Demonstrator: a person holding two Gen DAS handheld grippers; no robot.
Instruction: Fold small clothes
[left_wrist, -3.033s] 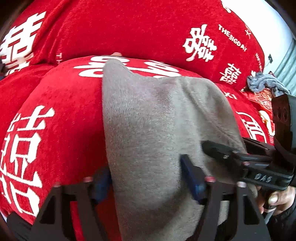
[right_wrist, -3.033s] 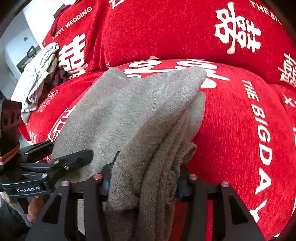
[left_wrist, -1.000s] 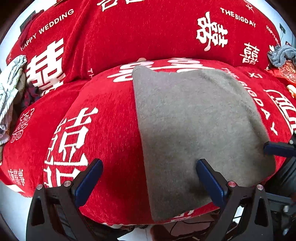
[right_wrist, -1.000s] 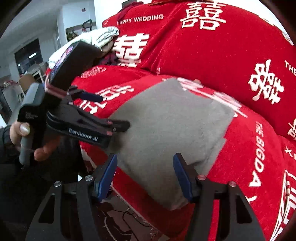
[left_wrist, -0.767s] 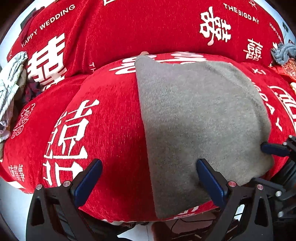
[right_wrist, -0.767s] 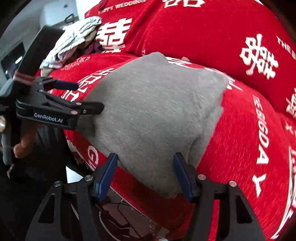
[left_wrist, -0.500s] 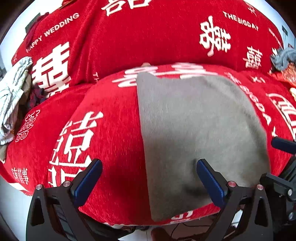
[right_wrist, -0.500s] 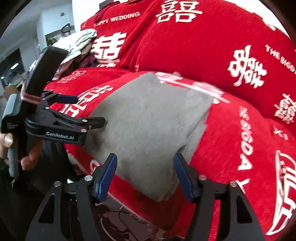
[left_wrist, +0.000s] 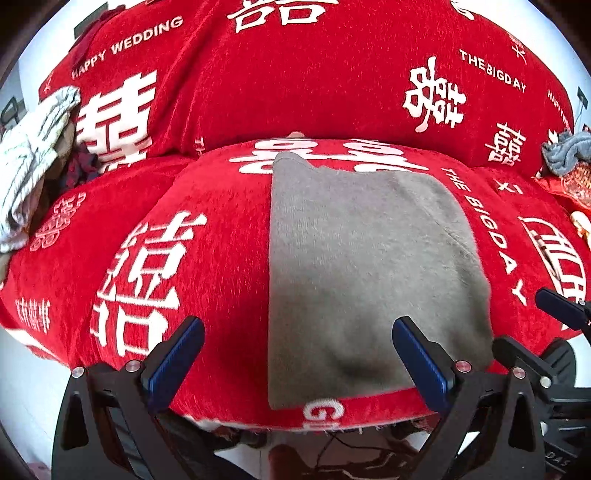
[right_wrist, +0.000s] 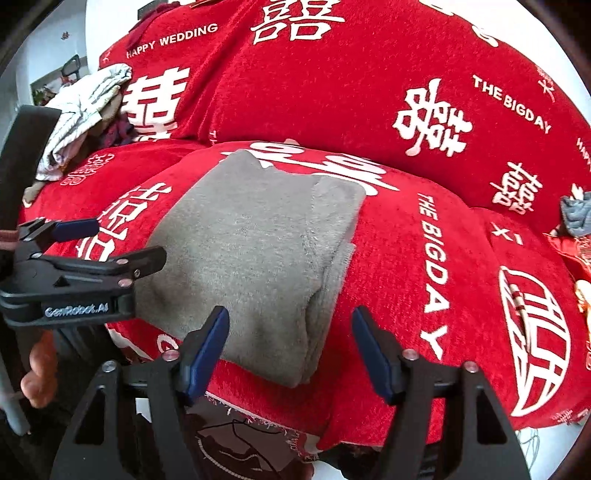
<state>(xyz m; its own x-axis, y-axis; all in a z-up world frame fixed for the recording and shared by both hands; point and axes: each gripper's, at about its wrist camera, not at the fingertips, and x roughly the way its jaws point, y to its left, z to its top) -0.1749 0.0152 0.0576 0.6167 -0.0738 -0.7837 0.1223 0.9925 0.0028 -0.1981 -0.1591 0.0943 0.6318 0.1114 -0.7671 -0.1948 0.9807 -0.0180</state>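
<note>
A folded grey garment (left_wrist: 365, 266) lies flat on the red sofa seat cushion (left_wrist: 207, 236). It also shows in the right wrist view (right_wrist: 258, 251), with its stacked folded edges on the right side. My left gripper (left_wrist: 295, 332) is open and empty, held just in front of the garment's near edge. My right gripper (right_wrist: 290, 321) is open and empty, over the garment's near right corner. The left gripper also shows at the left of the right wrist view (right_wrist: 110, 243).
The sofa backrest (left_wrist: 295, 74) is red with white lettering. A pale pile of clothes (left_wrist: 29, 147) lies at the far left. A grey-blue cloth (left_wrist: 565, 151) lies at the far right. The cushion's front edge (left_wrist: 325, 413) drops to the floor.
Both grippers let go of the grey garment and opened. They have drawn back towards the cushion's front edge, and the garment lies flat and folded.
</note>
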